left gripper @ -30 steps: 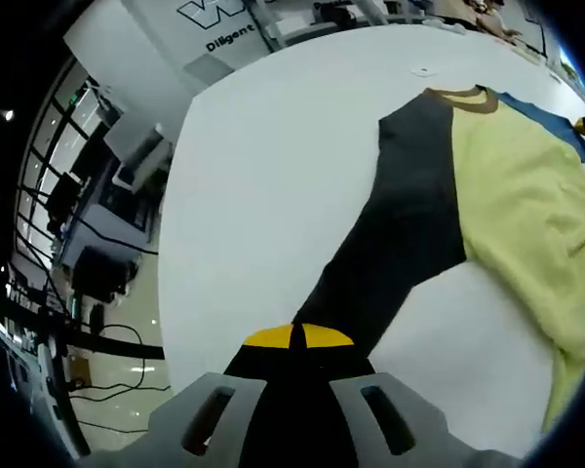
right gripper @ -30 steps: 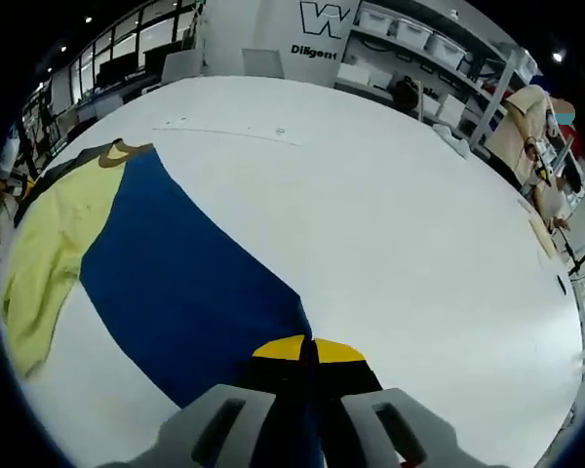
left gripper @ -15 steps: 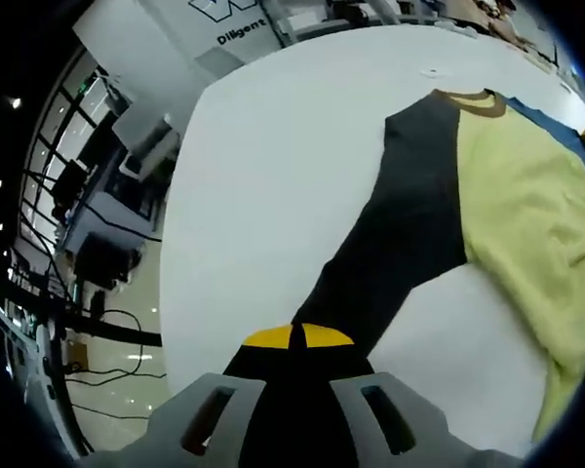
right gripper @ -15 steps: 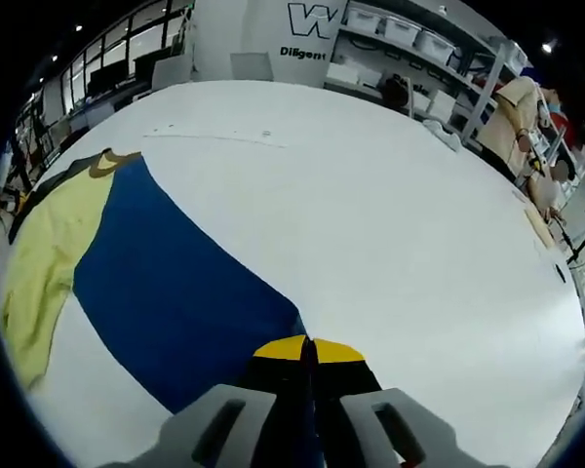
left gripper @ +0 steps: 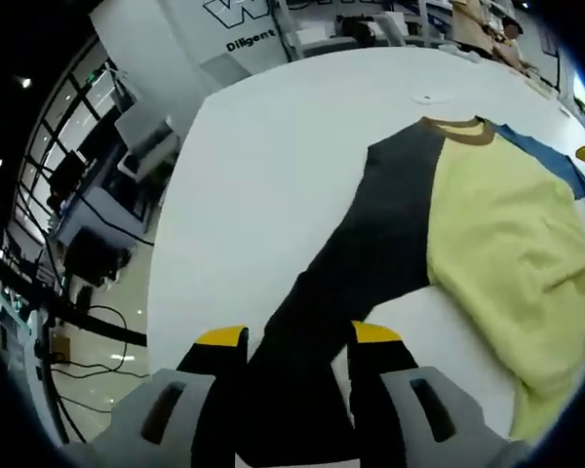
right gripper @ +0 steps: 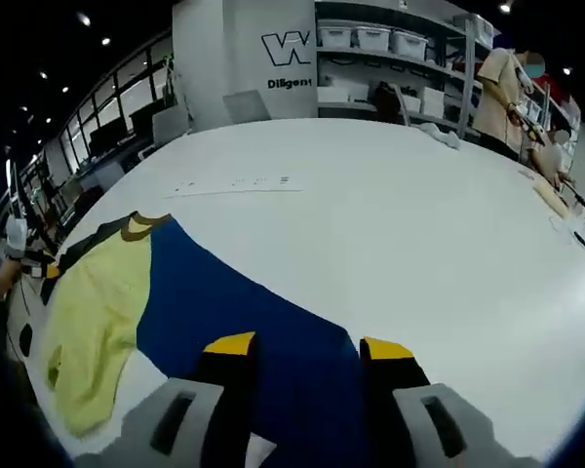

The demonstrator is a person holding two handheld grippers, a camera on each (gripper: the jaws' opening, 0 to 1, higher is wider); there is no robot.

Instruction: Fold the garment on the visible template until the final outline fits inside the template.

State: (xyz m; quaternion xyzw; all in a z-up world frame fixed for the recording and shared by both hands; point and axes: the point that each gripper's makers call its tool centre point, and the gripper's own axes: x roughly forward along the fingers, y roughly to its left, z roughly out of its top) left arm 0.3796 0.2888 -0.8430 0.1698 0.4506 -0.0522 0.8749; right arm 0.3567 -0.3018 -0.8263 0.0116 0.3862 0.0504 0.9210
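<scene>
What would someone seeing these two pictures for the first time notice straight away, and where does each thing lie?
The shirt spread flat on the big white table stands out: a yellow body with a brown collar. Its dark grey sleeve runs down between the open jaws of the left gripper. Its blue sleeve runs likewise between the open jaws of the right gripper.

Left gripper point(left gripper: 298, 336) seen at bottom, jaws spread apart, yellow tips on either side of dark sleeve point(left gripper: 356, 263). Sleeve laid flat on white table point(left gripper: 263, 166), running between jaws toward garment point(left gripper: 487, 224). Yellow body panel rumpled at right; brown collar point(left gripper: 458, 127) at far end; blue sleeve point(left gripper: 551, 161) beyond it.
</scene>
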